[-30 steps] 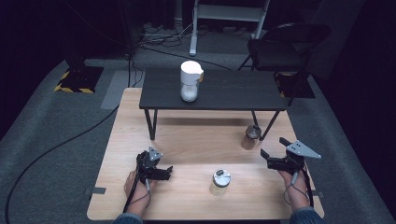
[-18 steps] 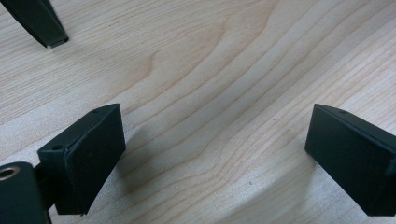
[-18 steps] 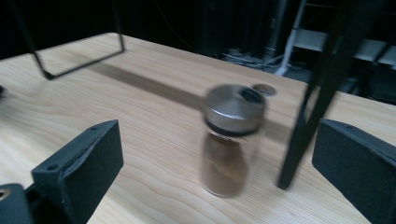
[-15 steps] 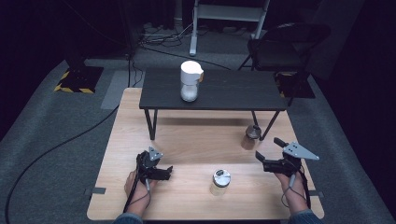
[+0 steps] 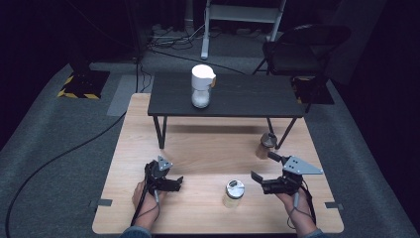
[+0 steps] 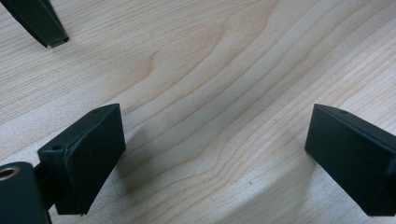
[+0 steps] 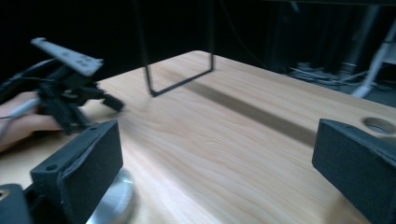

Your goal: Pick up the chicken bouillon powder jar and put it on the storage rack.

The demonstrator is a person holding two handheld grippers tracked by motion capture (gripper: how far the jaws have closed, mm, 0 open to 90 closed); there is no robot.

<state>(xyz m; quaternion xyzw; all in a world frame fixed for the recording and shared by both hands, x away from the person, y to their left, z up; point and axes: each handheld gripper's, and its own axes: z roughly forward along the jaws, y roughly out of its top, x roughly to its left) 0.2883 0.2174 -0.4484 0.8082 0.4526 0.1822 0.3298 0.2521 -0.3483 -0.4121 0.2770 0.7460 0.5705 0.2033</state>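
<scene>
The left tool (image 5: 174,182) rests low on the wooden tabletop (image 5: 208,148) at the near left, its jaws spread wide with nothing but bare wood grain between them, as the left gripper view shows. The hand (image 5: 141,194) behind it is partly covered by the tool's body and cable, and the forearm is cut off at the bottom edge of the high view.

Just right of centre stands a small jar with a metal lid (image 5: 233,193), near the front edge and between the two tools, touching neither. In the right gripper view only a sliver of its lid (image 7: 109,205) shows, tucked behind the near jaw, so its contents cannot be made out.

The right tool (image 5: 262,171) is at the near right, its jaws spread and empty, pointing toward the jar. Beyond it a second, brownish jar (image 5: 266,145) stands beside a leg of the small black table (image 5: 237,96); its rim is half hidden by the far jaw in the right gripper view, which is slightly blurred. On the black table sits a white container (image 5: 202,91), its label too small to read.
</scene>
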